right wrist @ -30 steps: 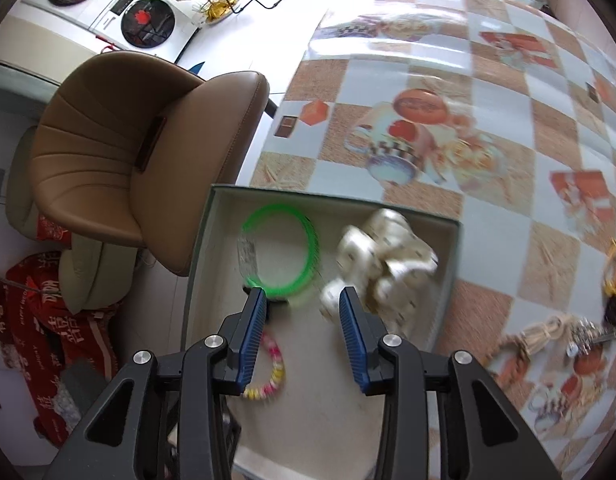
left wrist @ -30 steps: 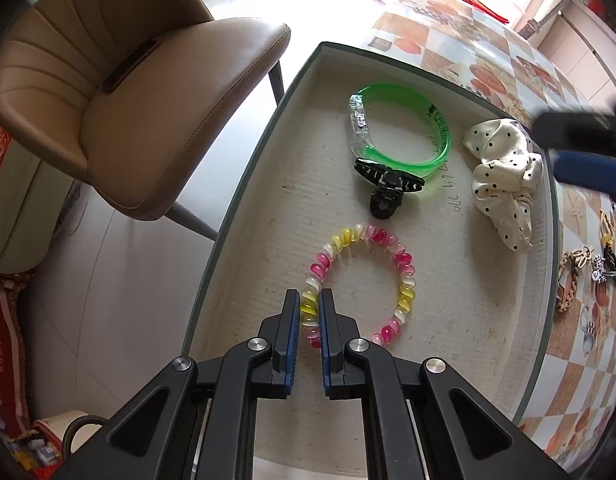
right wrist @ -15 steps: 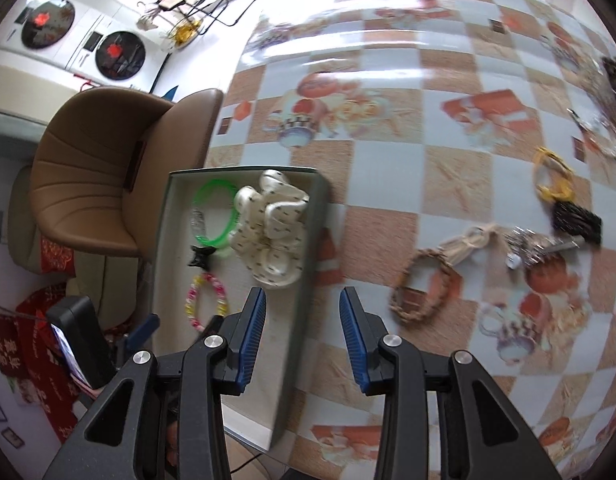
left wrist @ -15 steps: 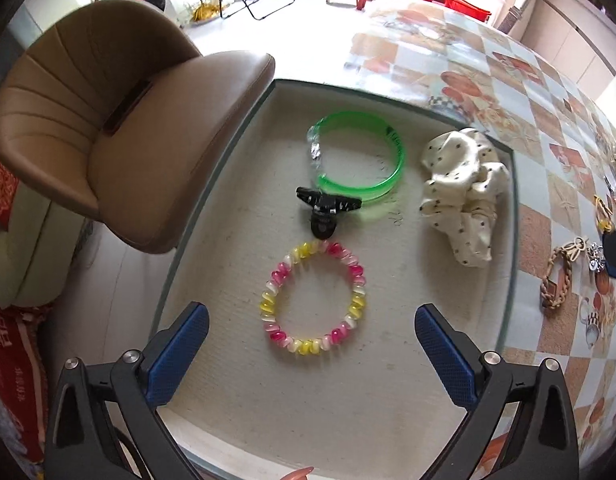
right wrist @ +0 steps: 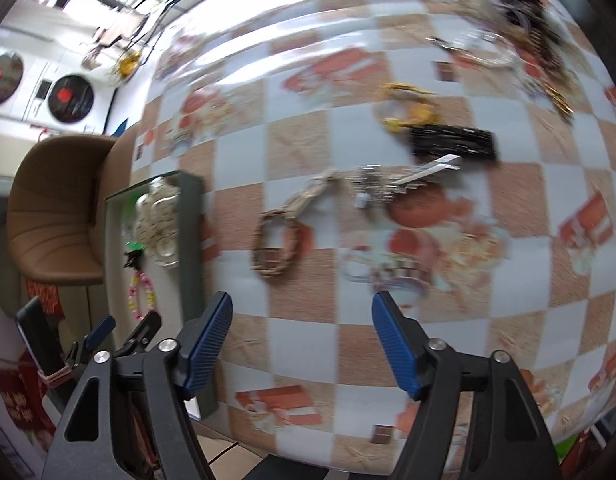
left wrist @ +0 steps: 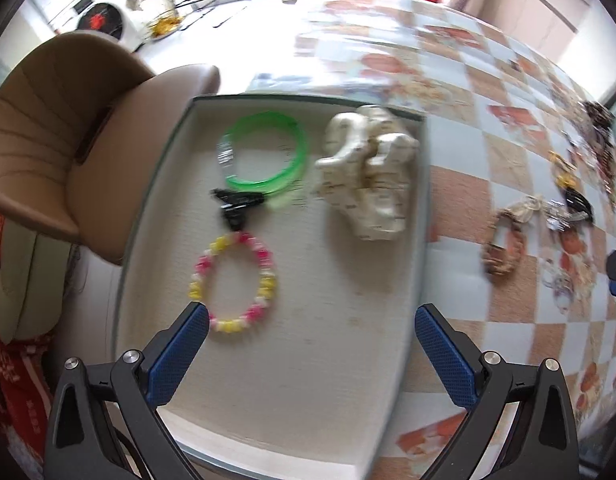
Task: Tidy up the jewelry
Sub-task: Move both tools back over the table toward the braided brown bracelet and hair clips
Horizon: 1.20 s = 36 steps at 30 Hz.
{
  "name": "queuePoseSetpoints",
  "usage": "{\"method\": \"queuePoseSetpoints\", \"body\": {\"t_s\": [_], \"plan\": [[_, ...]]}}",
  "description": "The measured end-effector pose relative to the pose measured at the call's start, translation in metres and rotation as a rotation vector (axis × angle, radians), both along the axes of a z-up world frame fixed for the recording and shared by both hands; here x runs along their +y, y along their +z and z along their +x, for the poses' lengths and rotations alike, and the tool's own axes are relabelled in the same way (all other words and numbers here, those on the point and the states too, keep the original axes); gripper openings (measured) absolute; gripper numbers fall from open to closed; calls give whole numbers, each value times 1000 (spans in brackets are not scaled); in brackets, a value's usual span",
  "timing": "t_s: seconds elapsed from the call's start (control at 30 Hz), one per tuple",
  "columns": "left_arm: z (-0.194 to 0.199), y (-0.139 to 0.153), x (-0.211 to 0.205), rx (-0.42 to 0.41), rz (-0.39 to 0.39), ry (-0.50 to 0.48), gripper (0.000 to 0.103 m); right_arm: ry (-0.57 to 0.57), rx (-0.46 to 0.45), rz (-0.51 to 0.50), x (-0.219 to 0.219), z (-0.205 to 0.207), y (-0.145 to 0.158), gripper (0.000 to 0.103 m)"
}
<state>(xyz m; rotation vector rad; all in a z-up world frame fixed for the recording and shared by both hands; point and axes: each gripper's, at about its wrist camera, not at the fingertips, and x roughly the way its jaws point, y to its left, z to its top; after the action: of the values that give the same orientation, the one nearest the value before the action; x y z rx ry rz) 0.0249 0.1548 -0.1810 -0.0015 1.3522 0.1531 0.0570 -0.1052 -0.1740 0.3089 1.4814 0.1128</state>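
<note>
A beige tray point(left wrist: 308, 380) at the table's left edge holds a green bangle point(left wrist: 268, 160), a black clip point(left wrist: 238, 204), a pink-yellow bead bracelet point(left wrist: 232, 284) and a cream dotted scrunchie point(left wrist: 367, 180). My left gripper point(left wrist: 311, 348) is open and empty above the tray's near part. My right gripper point(right wrist: 300, 340) is open and empty above the checkered table, short of a brown woven bracelet point(right wrist: 276, 244), a silver piece point(right wrist: 387, 188), a black clip point(right wrist: 451, 144) and a yellow ring point(right wrist: 403, 108).
A brown chair point(left wrist: 68, 140) stands left of the tray. More jewelry point(right wrist: 523, 8) lies at the table's far right. The tray point(right wrist: 192, 240) sits left of my right gripper. Washing machines point(right wrist: 68, 96) stand behind.
My left gripper let go of the bead bracelet, opened wide and pulled back. My right gripper swung right from over the tray to over the loose jewelry and opened wider.
</note>
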Motion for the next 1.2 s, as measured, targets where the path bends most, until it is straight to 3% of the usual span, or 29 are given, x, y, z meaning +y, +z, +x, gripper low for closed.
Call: {"method": "queuePoseSetpoints", "body": {"t_s": [0.27,0.43,0.67,1.2], "plan": [[19,14,-57,-6,-36,-109,103,-68,4,-34,-54,1,-2,77],[29,10,-90,7,-48,-160,103,-47,-3,-78,-75,7,-4,77],[46,-7,-117,37,-56,-194,103,143,-34,-207,-89,27,-13,77],[72,-56,-132,108,-19,-189,103,575,-75,-333,-82,72,-58,77]]}}
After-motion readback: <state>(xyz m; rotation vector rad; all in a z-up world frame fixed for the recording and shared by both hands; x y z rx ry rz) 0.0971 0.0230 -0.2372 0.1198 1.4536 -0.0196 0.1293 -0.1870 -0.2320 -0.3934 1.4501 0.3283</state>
